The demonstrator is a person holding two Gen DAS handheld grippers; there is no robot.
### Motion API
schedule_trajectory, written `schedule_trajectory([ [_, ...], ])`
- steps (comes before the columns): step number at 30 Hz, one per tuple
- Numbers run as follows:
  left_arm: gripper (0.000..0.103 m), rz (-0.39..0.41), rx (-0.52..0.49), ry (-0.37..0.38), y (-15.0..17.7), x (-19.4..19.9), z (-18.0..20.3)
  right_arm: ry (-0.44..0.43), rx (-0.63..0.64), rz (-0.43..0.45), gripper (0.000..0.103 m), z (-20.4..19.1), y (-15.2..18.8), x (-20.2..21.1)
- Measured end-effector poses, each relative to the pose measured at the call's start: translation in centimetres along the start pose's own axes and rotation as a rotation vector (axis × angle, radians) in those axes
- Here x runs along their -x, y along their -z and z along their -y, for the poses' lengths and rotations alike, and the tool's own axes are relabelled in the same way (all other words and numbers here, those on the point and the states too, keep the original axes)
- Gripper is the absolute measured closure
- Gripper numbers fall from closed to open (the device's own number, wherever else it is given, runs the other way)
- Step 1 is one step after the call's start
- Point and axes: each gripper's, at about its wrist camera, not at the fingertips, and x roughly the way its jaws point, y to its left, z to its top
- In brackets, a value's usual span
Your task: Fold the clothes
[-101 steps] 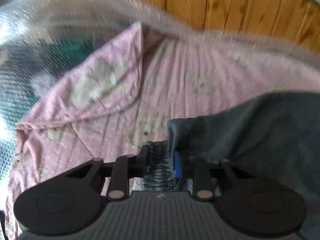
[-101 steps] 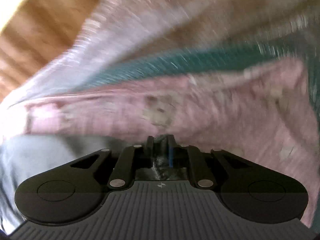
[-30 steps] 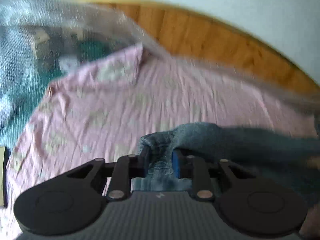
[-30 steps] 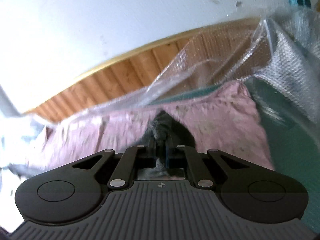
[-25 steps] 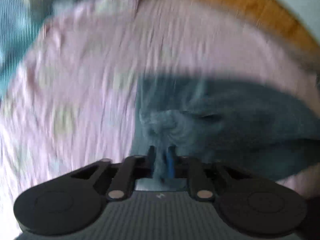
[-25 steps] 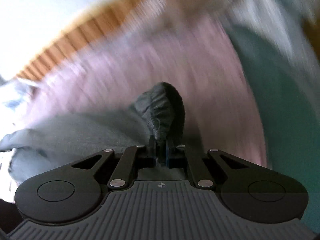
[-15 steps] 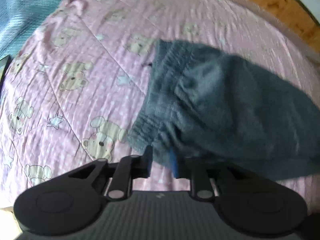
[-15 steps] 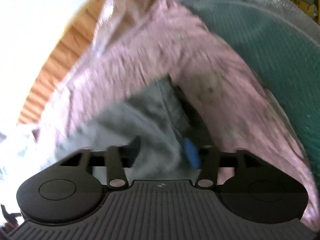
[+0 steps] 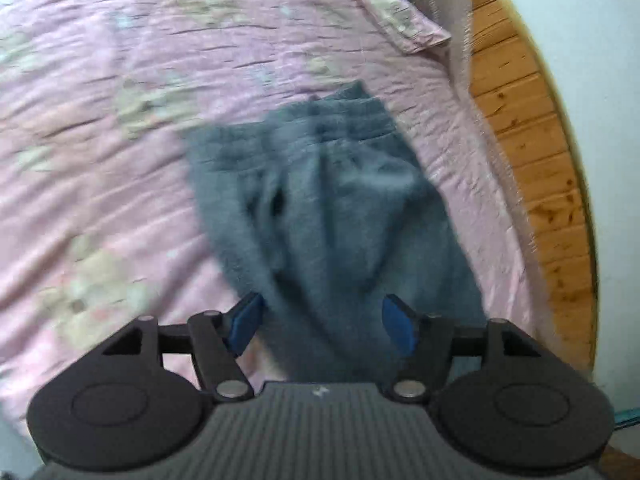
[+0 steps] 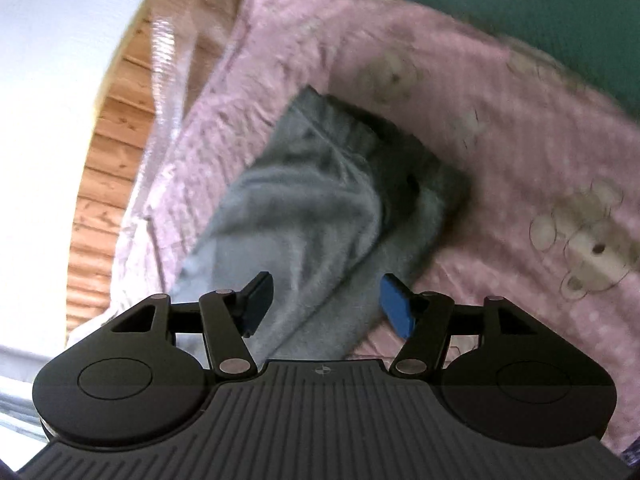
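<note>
A grey fleece garment (image 9: pixel 328 200) lies spread and rumpled on the pink bear-print sheet (image 9: pixel 120 120), its ribbed waistband at the far end. My left gripper (image 9: pixel 320 322) is open just above the near end of the garment, holding nothing. In the right wrist view the same garment (image 10: pixel 320 208) lies on the sheet (image 10: pixel 520 160), partly folded over itself. My right gripper (image 10: pixel 326 304) is open above its near end, empty.
A wooden headboard (image 9: pixel 532 140) runs along the right of the bed, with clear bubble wrap (image 9: pixel 464 32) over its edge. It shows at the left in the right wrist view (image 10: pixel 104 152). A teal cover (image 10: pixel 520 8) lies beyond the pink sheet.
Both grippers held the garment up, laid it down on the sheet, then opened and let go. They now sit back from it with jaws wide.
</note>
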Motion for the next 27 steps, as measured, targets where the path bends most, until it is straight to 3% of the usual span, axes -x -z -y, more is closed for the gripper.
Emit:
schedule_trajectory([
  [4, 0.037, 0.026, -0.066, -0.051, -1.0, -2.5, 1.6, -0.005, -0.036, 0.048, 0.039, -0.1, -0.7, -1.7],
  [6, 0.058, 0.052, -0.121, -0.08, -1.0, -2.8, 2.6, -0.001, -0.022, 0.057, 0.04, -0.4, -1.1, -2.6],
  [7, 0.082, 0.068, -0.153, -0.1, -0.9, -2.8, 3.1, 0.002, -0.015, 0.054, 0.044, -0.4, -1.3, -3.0],
  [8, 0.095, 0.078, -0.172, -0.109, -0.9, -2.6, 3.5, 0.005, -0.009, 0.051, 0.05, -0.4, -1.6, -3.3],
  [9, 0.095, 0.086, -0.187, -0.115, -0.8, -2.4, 3.7, 0.002, -0.002, 0.049, 0.076, -0.5, -1.7, -3.7],
  [10, 0.096, 0.098, -0.196, -0.117, -0.8, -2.0, 4.0, -0.003, 0.011, 0.054, 0.095, -0.7, -1.8, -3.7],
  [13, 0.096, 0.125, -0.191, -0.093, -0.9, -0.8, 4.1, -0.028, 0.058, 0.089, 0.096, -1.7, -1.8, -2.9],
  [15, 0.089, 0.114, -0.191, -0.092, -1.0, -1.0, 4.5, -0.048, 0.088, 0.113, 0.096, -2.4, -1.7, -2.4],
  [16, 0.08, 0.109, -0.196, -0.096, -1.1, -1.3, 4.8, -0.04, 0.1, 0.123, 0.089, -2.5, -1.9, -2.5],
  [18, 0.082, 0.099, -0.206, -0.104, -1.3, -2.0, 5.4, -0.017, 0.102, 0.136, 0.073, -2.4, -2.6, -3.0],
  [19, 0.097, 0.108, -0.217, -0.092, -1.4, -1.7, 5.8, -0.02, 0.083, 0.134, 0.083, -2.2, -3.0, -3.2],
  [20, 0.098, 0.122, -0.229, -0.075, -1.4, -1.3, 6.2, -0.026, 0.073, 0.138, 0.095, -2.2, -3.4, -3.1],
  [25, 0.099, 0.182, -0.251, 0.006, -1.9, 2.5, 6.7, -0.119, 0.127, 0.215, 0.103, -4.5, -4.0, 1.3],
  [27, 0.099, 0.155, -0.215, -0.021, -1.6, 2.1, 5.0, -0.122, 0.147, 0.216, 0.103, -4.6, -3.5, 2.9],
])
